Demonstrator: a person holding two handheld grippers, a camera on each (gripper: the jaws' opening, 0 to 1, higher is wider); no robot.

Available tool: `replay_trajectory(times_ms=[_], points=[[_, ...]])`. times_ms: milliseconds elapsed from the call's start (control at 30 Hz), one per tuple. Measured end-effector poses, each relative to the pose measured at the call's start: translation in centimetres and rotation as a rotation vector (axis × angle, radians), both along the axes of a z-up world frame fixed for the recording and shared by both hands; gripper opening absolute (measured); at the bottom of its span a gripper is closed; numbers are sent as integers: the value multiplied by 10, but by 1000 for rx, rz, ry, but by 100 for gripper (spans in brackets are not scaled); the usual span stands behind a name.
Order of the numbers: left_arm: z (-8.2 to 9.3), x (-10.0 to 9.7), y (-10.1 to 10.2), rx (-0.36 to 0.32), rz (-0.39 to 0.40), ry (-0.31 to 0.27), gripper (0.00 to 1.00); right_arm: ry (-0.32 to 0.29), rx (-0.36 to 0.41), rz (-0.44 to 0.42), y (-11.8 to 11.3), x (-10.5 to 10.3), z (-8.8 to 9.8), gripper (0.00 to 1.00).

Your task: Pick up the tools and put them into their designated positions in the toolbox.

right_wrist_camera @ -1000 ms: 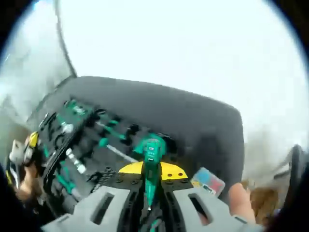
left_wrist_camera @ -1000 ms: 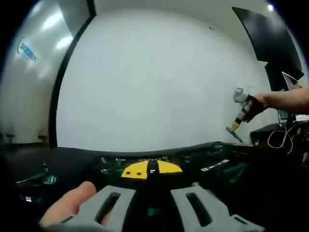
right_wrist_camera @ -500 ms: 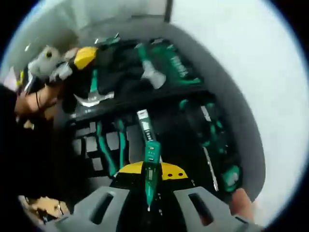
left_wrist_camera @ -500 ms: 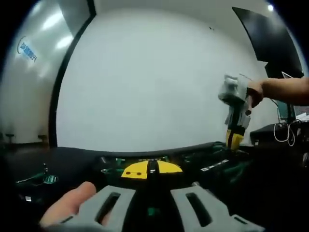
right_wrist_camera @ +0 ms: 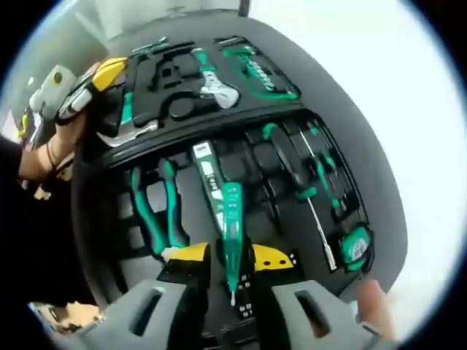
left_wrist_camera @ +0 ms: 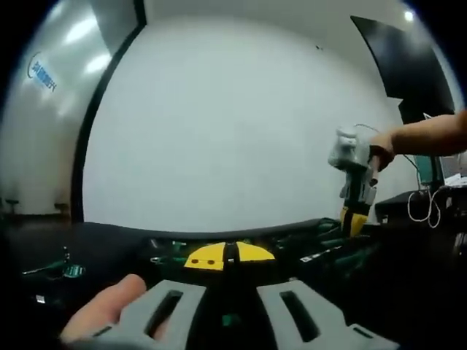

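Right gripper view: right gripper pinches a green tester pen, its long axis along the jaws, hovering over the open toolbox, just beside the pliers; left gripper, jaws spread, is farther off.

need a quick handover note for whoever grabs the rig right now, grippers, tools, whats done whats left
Right gripper: shut on the green tester pen, held over the open toolbox.
Left gripper: jaws apart with nothing between them, low at the toolbox's edge; a thumb rests beside it.
Already seated in the foam: pliers, adjustable wrench, hammer, screwdrivers, tape measure.
Left to do: set the tester pen into its slot; which recess is its own I cannot tell from here.
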State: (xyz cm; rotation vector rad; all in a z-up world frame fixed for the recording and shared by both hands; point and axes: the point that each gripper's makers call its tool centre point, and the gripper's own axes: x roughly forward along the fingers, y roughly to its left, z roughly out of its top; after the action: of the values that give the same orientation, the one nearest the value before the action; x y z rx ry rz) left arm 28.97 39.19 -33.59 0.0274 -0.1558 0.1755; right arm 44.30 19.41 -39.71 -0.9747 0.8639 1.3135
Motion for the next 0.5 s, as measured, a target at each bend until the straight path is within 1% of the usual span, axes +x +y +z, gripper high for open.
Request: replay_trajectory(times_ms=[67,100,133,200,267,300,400,433,467,500], points=[[0,0,0,-5,-4,-5,5,-4,25,7,8,0,-6,19],[1,-1,-1,-6,-6,-6,5,-7,23,6,9,2,-9,19],[0,0,-1,-6,-7,-5,5,-13,8,1,10,6,-12,17],[0,-1,-2,-4,-6,-3,5,-21,3,13,14,10,-14,11],[-1,0,-2,-2,-8,-2,5,7,7,36,18,10,-13,11],[-1,0,-3,-2,-9,-2,5,30,10,51,21,7,-13,11],[-1,-1,-3,-2,-7,-2,5,49,13,57,29,5,-13,10],[-2,0,-3,1,-7,0,5,39,16,75,33,6,-12,10],[-2,0,-3,3,-6,2,5,9,14,116,38,8,-11,10],[-2,0,-3,5,-7,3,5,-4,11,137,41,10,-10,10]])
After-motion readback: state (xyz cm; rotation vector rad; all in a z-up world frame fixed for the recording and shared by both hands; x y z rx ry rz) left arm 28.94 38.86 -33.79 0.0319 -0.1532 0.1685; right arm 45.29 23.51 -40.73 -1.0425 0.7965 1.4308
